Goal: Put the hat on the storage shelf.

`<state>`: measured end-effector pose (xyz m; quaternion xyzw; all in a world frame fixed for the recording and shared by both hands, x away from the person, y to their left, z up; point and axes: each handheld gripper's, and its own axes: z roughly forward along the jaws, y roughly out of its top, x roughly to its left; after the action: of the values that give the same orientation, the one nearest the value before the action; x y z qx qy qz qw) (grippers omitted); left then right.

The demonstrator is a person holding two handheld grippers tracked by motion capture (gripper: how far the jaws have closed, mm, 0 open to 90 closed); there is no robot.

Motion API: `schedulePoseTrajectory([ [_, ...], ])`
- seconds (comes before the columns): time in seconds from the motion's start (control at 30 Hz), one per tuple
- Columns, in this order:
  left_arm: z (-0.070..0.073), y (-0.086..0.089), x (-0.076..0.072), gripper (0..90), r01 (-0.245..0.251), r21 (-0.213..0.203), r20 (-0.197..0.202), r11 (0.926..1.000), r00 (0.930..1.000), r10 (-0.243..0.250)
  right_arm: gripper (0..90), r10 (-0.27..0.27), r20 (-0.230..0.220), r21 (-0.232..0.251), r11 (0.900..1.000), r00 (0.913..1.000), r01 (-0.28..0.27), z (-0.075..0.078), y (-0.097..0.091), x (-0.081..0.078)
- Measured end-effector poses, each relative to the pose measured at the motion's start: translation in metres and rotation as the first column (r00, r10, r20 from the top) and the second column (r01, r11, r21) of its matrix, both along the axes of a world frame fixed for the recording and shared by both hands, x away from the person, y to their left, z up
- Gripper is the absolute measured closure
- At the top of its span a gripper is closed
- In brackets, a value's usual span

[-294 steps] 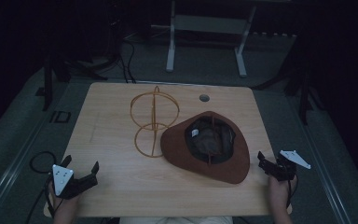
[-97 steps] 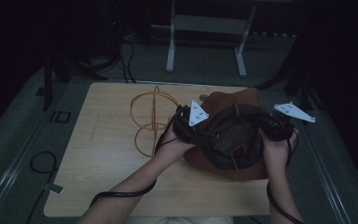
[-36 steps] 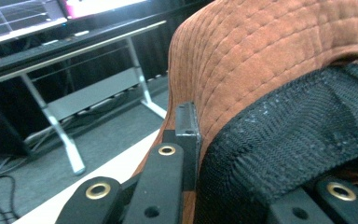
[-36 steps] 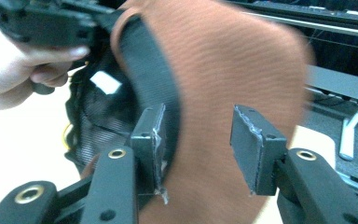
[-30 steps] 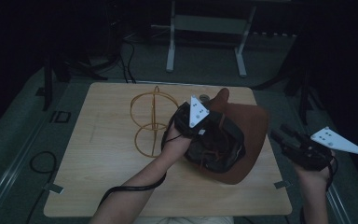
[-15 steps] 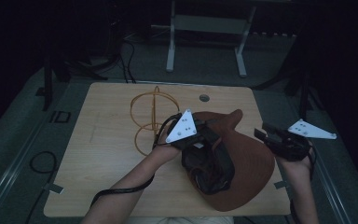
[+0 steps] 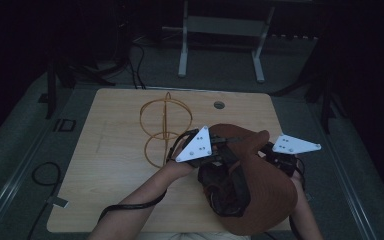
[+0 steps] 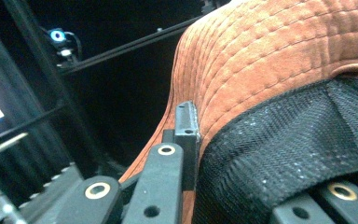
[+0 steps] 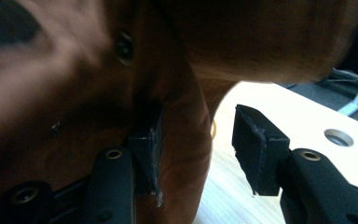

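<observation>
Above table (image 7: 120, 170) | left hand-held gripper (image 8: 186, 135) clamps hat (image 8: 279, 65)

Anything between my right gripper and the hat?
Nothing visible. The right gripper is already at the hat: the brim edge lies between its jaws, against one pad, with a gap to the other. The left gripper holds the hat.

The left forearm (image 7: 140, 195) is reaching in from the bottom edge toward the middle, its hand wrapped around the left gripper (image 7: 215, 152), which is lying roughly level with its grey three-cornered plate facing up. Its jaws are clamping tight on the brim of the brown hat (image 7: 260, 195). The right hand (image 7: 292, 172) is coming in from the lower right, carrying the right gripper (image 7: 265, 150) tilted toward the left one. Its jaws are standing partly apart around a fold of the brim, only one pad touching it.
</observation>
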<state>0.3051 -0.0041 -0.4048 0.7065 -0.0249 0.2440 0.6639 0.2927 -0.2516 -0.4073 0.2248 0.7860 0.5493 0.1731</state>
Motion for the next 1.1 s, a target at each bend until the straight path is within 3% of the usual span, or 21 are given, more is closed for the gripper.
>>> schedulePoseTrajectory([
  [0.17, 0.0, -0.001, -0.001, 85.7, -0.024, -0.002, -0.001, 0.9997, 0.9997, 0.024, 52.4, 0.013, 0.01, 0.027, 0.9995, 0.9999, -0.014, 0.0, 0.008, 0.003],
  [0.37, 0.001, -0.005, -0.002, 85.6, -0.018, -0.003, -0.013, 0.9998, 0.9998, 0.018, 53.3, 0.041, 0.028, 0.07, 0.9966, 0.9987, -0.043, 0.003, 0.012, 0.004],
  [0.53, 0.002, -0.007, 0.0, 85.3, -0.006, 0.013, -0.039, 0.9999, 0.9992, 0.007, 65.9, 0.089, 0.031, 0.086, 0.9921, 0.9956, -0.091, 0.004, 0.012, 0.004],
  [0.67, 0.0, -0.008, 0.002, 85.1, -0.008, 0.019, -0.048, 0.9998, 0.9988, 0.009, 80.5, 0.117, 0.007, 0.1, 0.988, 0.9931, -0.117, 0.001, 0.012, 0.006],
  [0.8, 0.0, -0.007, 0.004, 83.6, -0.001, 0.033, -0.053, 0.9994, 0.9986, 0.003, 85.4, 0.118, 0.002, 0.109, 0.9871, 0.993, -0.118, -0.001, 0.013, 0.006],
  [0.9, 0.002, -0.005, 0.006, 73.4, -0.014, 0.043, -0.065, 0.999, 0.9978, 0.017, 86.7, 0.108, -0.008, 0.101, 0.9892, 0.9941, -0.107, -0.003, 0.012, 0.006],
  [1.1, 0.01, 0.001, 0.007, 52.7, -0.047, 0.041, -0.09, 0.9981, 0.9947, 0.05, 87.0, 0.082, 0.015, 0.104, 0.9911, 0.9965, -0.083, 0.002, 0.006, 0.004],
])
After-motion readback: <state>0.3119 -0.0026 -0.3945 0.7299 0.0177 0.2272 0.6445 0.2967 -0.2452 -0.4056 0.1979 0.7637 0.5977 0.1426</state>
